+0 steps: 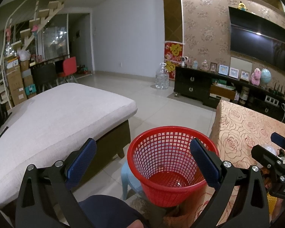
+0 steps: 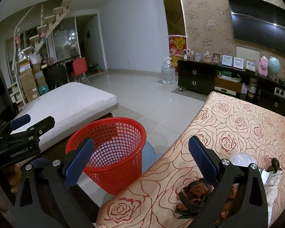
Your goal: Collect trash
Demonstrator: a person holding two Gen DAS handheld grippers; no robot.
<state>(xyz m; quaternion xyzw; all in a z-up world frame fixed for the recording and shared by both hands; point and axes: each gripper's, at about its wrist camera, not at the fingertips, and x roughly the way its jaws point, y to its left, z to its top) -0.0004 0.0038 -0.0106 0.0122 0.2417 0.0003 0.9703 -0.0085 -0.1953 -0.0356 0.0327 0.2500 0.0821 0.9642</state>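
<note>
A red mesh waste basket point(image 1: 167, 163) stands on a light blue stool point(image 1: 130, 182) beside the table; it also shows in the right wrist view point(image 2: 112, 152). My left gripper point(image 1: 142, 159) is open and empty, hovering over the basket's near side. My right gripper point(image 2: 140, 157) is open and empty above the table's left edge. A crumpled dark red and black wrapper point(image 2: 194, 194) lies on the rose-patterned tablecloth point(image 2: 237, 125) by my right finger. Clear crumpled plastic point(image 2: 242, 158) and white paper scraps point(image 2: 271, 178) lie to its right. The right gripper's body shows in the left wrist view point(image 1: 275, 157).
A low bed with a pale mattress point(image 1: 53, 125) is to the left. A black TV cabinet point(image 1: 218, 87) with frames and toys lines the far wall under a TV point(image 1: 260, 38). A large water jug point(image 1: 162, 76) stands on the tiled floor. Boxes and chairs sit under the stairs point(image 1: 24, 79).
</note>
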